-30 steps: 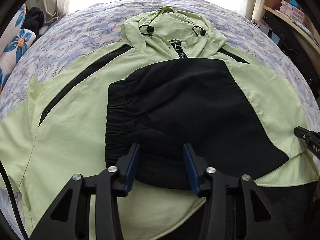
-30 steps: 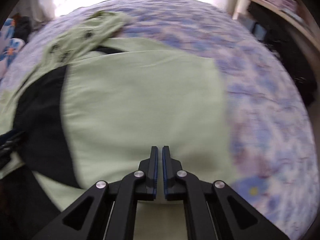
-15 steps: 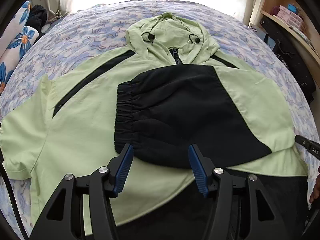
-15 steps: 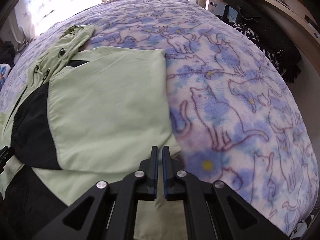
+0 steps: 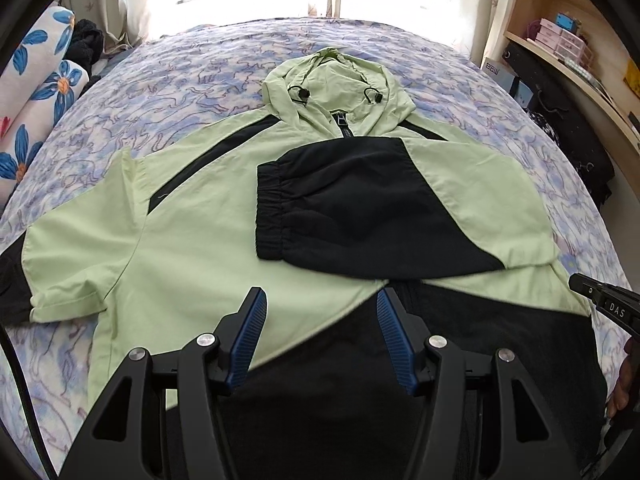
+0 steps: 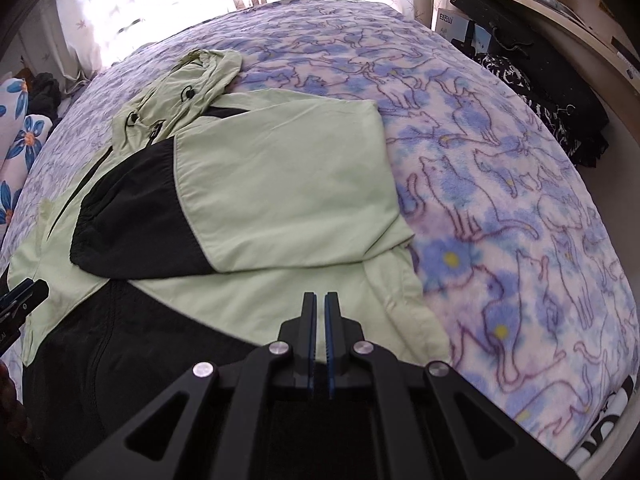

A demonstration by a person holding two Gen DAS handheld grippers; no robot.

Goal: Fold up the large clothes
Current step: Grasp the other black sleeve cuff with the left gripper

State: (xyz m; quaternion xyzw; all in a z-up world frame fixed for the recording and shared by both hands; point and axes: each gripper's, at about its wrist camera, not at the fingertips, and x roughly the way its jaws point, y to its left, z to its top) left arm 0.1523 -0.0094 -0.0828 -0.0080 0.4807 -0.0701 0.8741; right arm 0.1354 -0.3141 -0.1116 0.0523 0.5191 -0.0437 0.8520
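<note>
Now I'd carry my spread, empty left claw (image 5: 320, 334) to the jacket's (image 5: 192, 240) outstretched sleeve (image 5: 76, 264), right claw (image 6: 319, 334) pressed together.

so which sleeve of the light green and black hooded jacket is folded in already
The sleeve with the black elastic cuff, on the image right in the left wrist view, lies across the jacket's chest. The other sleeve is spread out flat on the cat-print blanket.

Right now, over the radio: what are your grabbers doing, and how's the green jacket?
Left gripper open, empty, jaws just widened. Right gripper shut, holding nothing. Jacket flat on bed, one sleeve folded across chest. Nothing in the way.
</note>
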